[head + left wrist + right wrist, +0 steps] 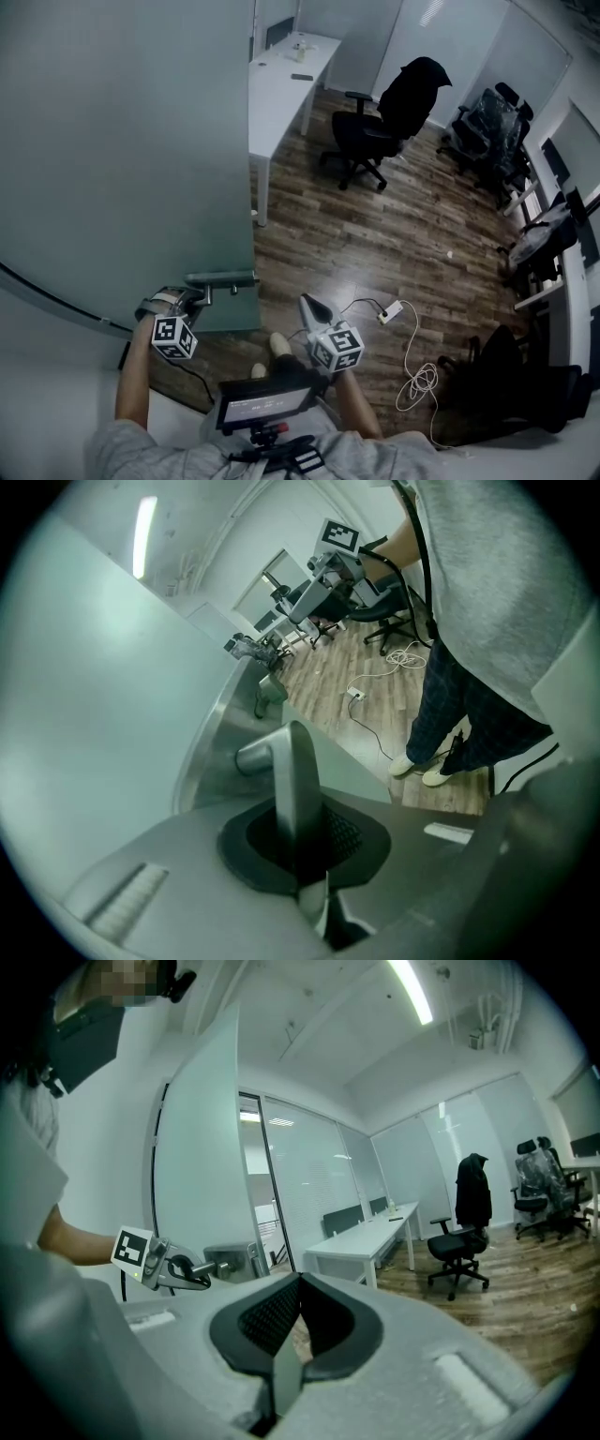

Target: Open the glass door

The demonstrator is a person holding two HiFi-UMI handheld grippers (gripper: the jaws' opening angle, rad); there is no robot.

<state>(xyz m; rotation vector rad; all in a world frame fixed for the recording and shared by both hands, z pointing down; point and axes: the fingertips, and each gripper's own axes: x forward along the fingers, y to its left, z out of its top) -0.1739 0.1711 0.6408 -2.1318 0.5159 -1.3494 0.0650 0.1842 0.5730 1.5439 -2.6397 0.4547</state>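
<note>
Presently, left tongs [302, 853] clamp the door handle [291, 761].

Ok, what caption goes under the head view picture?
Left gripper shut on the glass door's lever handle; right gripper shut, holding nothing.

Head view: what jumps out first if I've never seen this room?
The big frosted glass door fills the left side, and the left gripper is clamped on its metal handle. Beside it, the right gripper is shut and empty. Farther back, a black office chair with a dark jacket over it stands by a white desk.
</note>
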